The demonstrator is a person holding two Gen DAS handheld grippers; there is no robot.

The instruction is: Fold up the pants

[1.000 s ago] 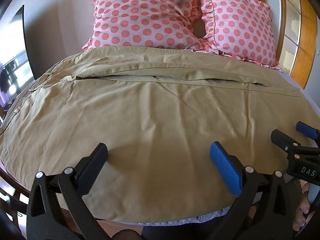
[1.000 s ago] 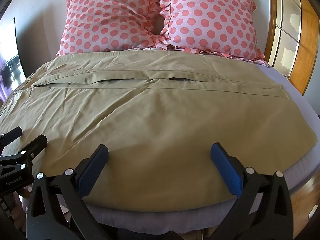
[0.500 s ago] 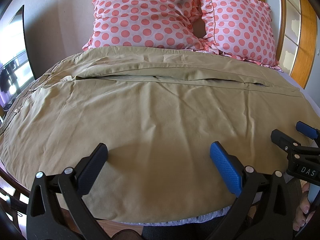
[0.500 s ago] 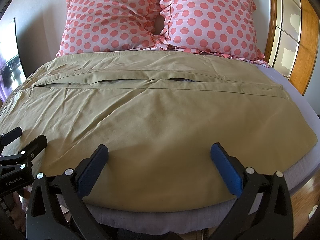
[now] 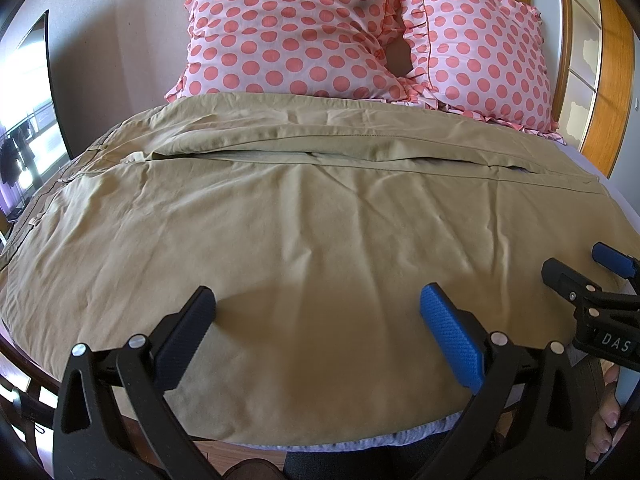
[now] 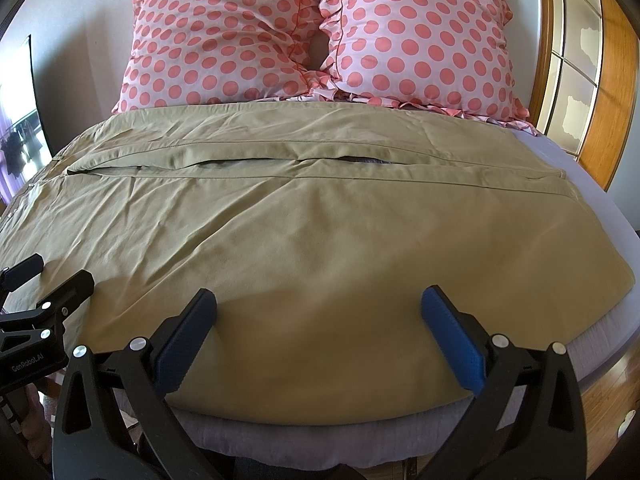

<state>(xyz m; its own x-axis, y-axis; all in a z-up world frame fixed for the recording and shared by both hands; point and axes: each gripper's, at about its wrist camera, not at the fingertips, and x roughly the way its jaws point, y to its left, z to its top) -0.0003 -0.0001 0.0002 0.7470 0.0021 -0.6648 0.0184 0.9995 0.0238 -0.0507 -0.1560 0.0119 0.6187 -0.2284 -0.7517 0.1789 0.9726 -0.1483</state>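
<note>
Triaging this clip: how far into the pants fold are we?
Done: khaki pants lie spread flat across the bed, legs side by side, in front of the polka-dot pillows. In hand: nothing; left gripper and right gripper hover open over the near edge. Left: every fold.

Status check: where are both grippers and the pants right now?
Left gripper open, right gripper open, both over the near edge, holding nothing. Pants spread flat across the bed, unfolded. Two pillows behind, nothing in the way.
</note>
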